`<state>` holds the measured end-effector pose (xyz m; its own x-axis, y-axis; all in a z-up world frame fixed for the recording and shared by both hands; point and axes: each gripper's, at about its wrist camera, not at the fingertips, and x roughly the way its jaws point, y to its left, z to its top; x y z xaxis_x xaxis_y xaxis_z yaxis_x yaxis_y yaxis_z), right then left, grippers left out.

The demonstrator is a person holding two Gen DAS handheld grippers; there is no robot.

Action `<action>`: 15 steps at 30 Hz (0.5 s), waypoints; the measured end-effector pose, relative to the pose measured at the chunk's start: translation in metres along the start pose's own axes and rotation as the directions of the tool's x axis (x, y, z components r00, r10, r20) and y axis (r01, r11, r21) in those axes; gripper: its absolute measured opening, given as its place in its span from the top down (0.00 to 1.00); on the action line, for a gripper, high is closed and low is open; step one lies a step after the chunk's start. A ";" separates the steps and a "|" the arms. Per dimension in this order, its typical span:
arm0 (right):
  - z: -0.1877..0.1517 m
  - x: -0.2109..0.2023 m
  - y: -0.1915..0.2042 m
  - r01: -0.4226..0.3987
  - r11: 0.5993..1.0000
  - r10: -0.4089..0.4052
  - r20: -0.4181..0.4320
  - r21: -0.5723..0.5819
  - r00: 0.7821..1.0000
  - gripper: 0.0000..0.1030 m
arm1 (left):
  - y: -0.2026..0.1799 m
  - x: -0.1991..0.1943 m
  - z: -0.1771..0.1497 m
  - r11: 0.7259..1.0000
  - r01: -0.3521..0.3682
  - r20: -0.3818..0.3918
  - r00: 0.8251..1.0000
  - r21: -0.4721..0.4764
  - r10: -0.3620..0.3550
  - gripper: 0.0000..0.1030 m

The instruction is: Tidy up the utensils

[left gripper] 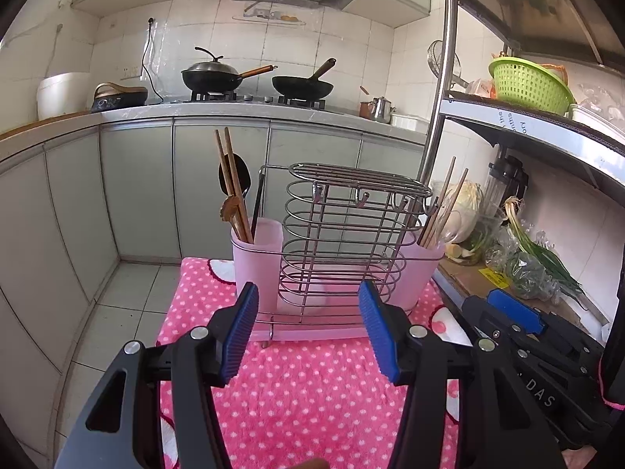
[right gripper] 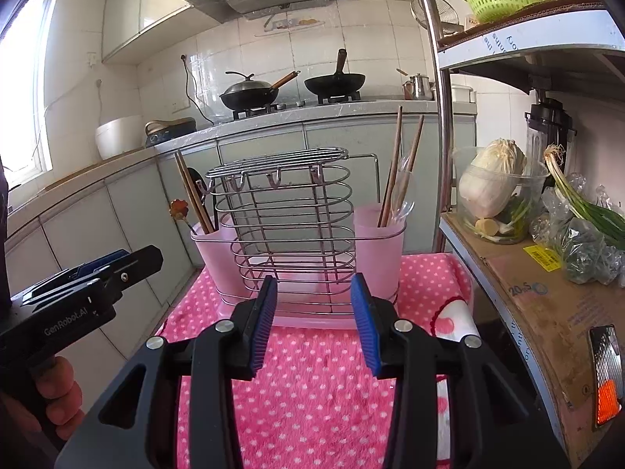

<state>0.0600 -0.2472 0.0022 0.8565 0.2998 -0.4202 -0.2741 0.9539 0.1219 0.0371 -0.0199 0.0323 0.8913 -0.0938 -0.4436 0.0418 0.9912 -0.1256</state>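
From the left wrist, the left gripper (left gripper: 308,330) stands with its blue pads wide apart and nothing between them; just beyond the fingertips a wire utensil rack (left gripper: 343,234) stands upright on a pink dotted cloth (left gripper: 304,398), apart from the pads; the rack's left pink cup (left gripper: 254,265) holds dark chopsticks (left gripper: 232,183) and a black spoon (left gripper: 244,179); its right pink cup (left gripper: 424,269) holds pale chopsticks (left gripper: 443,207); the right gripper (left gripper: 519,318) lies low at the right edge.

From the right wrist, the right gripper (right gripper: 312,322) is partly parted and grips nothing; the rack (right gripper: 289,219) stands just ahead of its tips, centred between them, not touched; chopsticks (right gripper: 402,168) lean in the right cup (right gripper: 381,250), others (right gripper: 193,199) in the left cup (right gripper: 213,258); the left gripper (right gripper: 97,273), held by a hand (right gripper: 54,398), sits to the left, its opening unclear from here.
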 end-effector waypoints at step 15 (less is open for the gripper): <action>-0.001 0.001 0.001 -0.003 1.000 0.003 -0.004 -0.012 1.000 0.61 | 0.000 0.000 0.000 1.000 -0.006 0.001 1.000 0.001 0.006 0.49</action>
<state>0.0599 -0.2458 0.0015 0.8538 0.3026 -0.4236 -0.2818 0.9528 0.1127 0.0374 -0.0201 0.0321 0.8920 -0.0881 -0.4433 0.0372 0.9918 -0.1223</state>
